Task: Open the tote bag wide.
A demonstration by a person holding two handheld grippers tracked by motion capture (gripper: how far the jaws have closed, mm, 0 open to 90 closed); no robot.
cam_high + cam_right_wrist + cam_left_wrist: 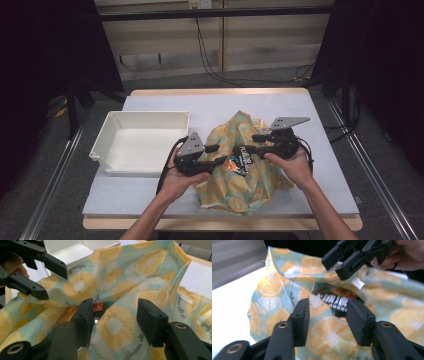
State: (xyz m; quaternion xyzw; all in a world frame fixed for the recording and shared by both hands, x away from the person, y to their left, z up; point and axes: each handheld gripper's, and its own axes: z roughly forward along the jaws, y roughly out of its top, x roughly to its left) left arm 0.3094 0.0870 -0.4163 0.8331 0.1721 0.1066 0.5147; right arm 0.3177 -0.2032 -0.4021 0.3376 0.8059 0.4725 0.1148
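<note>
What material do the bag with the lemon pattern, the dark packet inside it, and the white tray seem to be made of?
The lemon-print bag looks like thin woven or coated fabric, matte: it creases softly and light passes through it. The dark packet seems to be glossy plastic film, with bright reflections on its print. The white tray appears to be rigid moulded plastic, smooth, with a rolled rim.

Between the fingers (300, 315) of the left gripper (328, 320) sits thin, soft cloth (329, 332), matt and creased, printed with citrus slices. Just past those fingers a glossy packet (339, 301) catches the light, foil-like and slick. The fingers themselves look like matt black plastic, faintly grainy, with brass-coloured rivets behind them. Well off to the side of the left gripper, the tray (142, 120) is smooth white plastic with a dull sheen.
</note>
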